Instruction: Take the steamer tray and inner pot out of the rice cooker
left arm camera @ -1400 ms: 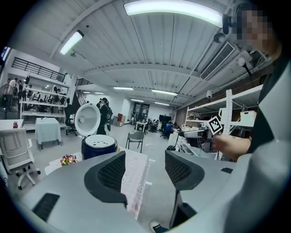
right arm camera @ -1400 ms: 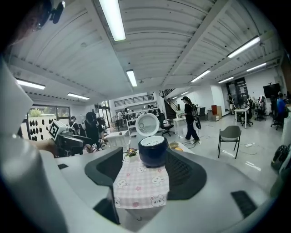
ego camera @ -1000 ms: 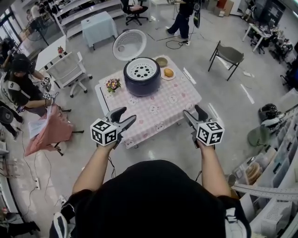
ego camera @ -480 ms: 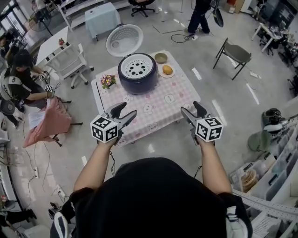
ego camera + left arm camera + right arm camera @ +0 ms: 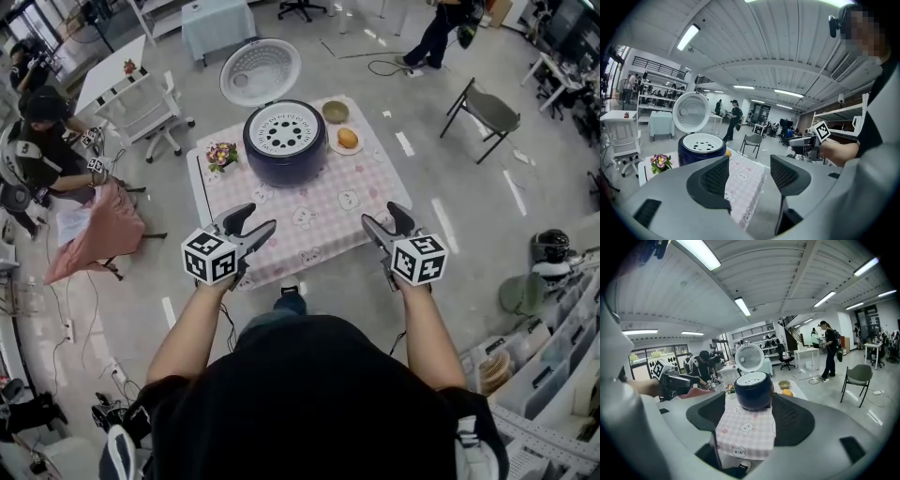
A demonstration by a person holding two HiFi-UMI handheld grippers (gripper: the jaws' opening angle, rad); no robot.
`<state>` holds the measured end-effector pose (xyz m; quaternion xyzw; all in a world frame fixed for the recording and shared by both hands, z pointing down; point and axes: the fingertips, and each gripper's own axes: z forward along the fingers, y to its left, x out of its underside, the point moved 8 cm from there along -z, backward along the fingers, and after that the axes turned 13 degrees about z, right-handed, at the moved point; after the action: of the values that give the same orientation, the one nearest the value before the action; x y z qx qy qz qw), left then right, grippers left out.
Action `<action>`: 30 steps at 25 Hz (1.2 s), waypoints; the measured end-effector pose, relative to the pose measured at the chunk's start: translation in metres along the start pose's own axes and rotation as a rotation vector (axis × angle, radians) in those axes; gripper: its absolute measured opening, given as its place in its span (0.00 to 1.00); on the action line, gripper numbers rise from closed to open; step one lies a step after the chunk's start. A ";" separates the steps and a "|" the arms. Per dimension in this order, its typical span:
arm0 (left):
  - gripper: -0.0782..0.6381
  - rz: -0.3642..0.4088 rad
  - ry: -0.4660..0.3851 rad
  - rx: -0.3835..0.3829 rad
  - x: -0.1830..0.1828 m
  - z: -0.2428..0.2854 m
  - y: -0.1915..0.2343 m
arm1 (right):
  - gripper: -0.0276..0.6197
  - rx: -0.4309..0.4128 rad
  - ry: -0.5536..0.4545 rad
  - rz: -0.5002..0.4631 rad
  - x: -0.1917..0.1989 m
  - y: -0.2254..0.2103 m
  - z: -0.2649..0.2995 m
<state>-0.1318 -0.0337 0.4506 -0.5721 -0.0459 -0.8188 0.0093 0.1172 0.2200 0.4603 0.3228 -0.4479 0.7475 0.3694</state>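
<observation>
Head view: approach step. Left gripper (image 5: 258,218) and right gripper (image 5: 382,215) fingers (image 5: 236,217) released, empty. Next, reach cooker (image 5: 284,159), grasp steamer tray (image 5: 283,130).

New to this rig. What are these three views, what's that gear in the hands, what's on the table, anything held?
No robot here: a person holds a two-jaw gripper in each hand. The head view comes from a camera on the person's head, looking down: the left gripper and right gripper, each with a marker cube, are held out toward the table with its pink checked cloth. The other two views come from cameras riding on each gripper, looking along its jaws. On the table: a dark rice cooker with its lid up, the white perforated steamer tray sitting in it, small flowers, a bowl and an orange item. Both grippers are open and empty; the right one's jaws have just been opening.
</observation>
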 end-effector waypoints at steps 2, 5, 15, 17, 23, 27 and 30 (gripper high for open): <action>0.50 -0.015 0.005 0.000 0.008 0.007 0.015 | 0.54 -0.004 0.008 -0.013 -0.002 0.000 0.017; 0.50 -0.029 0.007 0.003 0.007 0.018 0.025 | 0.54 -0.006 0.013 -0.022 -0.015 -0.002 0.025; 0.50 -0.022 0.018 0.023 0.000 0.047 0.087 | 0.54 0.016 0.022 -0.002 -0.041 -0.009 0.086; 0.50 -0.022 0.019 0.020 0.000 0.053 0.099 | 0.54 0.019 0.027 0.000 -0.044 -0.012 0.097; 0.50 -0.023 0.017 0.028 0.000 0.061 0.136 | 0.54 0.033 0.041 -0.012 -0.058 -0.010 0.133; 0.50 -0.035 0.014 0.011 -0.003 0.058 0.161 | 0.55 0.025 0.056 -0.031 -0.071 -0.002 0.154; 0.50 -0.040 0.014 0.010 -0.005 0.058 0.179 | 0.55 0.021 0.067 -0.043 -0.080 0.001 0.173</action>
<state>-0.0638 -0.2074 0.4770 -0.5653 -0.0614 -0.8226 -0.0040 0.1838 0.0412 0.4620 0.3111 -0.4206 0.7543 0.3967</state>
